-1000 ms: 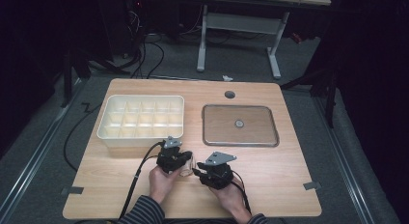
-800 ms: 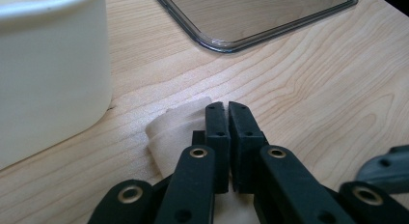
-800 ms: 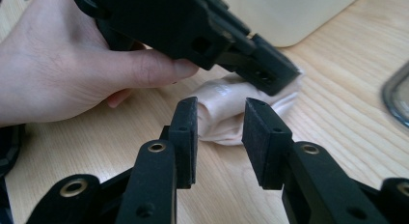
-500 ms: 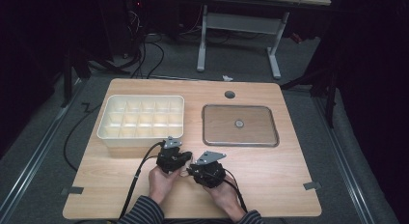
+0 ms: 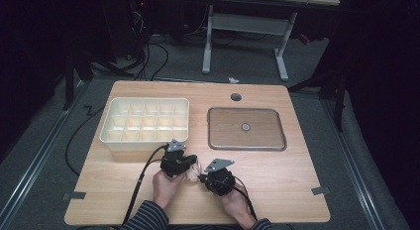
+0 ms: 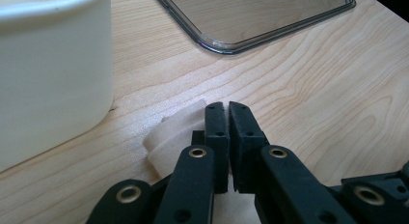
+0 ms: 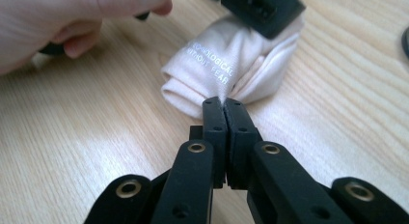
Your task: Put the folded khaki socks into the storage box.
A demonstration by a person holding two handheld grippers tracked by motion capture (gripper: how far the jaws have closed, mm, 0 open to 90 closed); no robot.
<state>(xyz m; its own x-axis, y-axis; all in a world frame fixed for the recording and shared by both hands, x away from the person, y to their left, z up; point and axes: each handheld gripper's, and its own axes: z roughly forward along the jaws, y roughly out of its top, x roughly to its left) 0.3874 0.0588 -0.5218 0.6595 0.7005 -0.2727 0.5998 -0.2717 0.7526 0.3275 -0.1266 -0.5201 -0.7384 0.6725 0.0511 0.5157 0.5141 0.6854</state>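
- You have one white box (image 5: 145, 122) with many small cups inside (they look bare, though the far ones are hard to see).
- One clear tray (image 5: 246, 129) holds one small round thing (image 5: 245, 126).
- One cream cloth (image 7: 231, 69) lies near the box, between your two grippers.
- Your left gripper (image 6: 227, 108) is pinching the cloth.
- Your right gripper (image 7: 224, 102) has just been closing and now pinches the cloth's edge.

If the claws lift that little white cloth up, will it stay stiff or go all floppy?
Probably floppy: the white cloth lies in soft rolled folds. It looks light, so it should lift easily. It likely won't roll away, since it slumps flat on the table.
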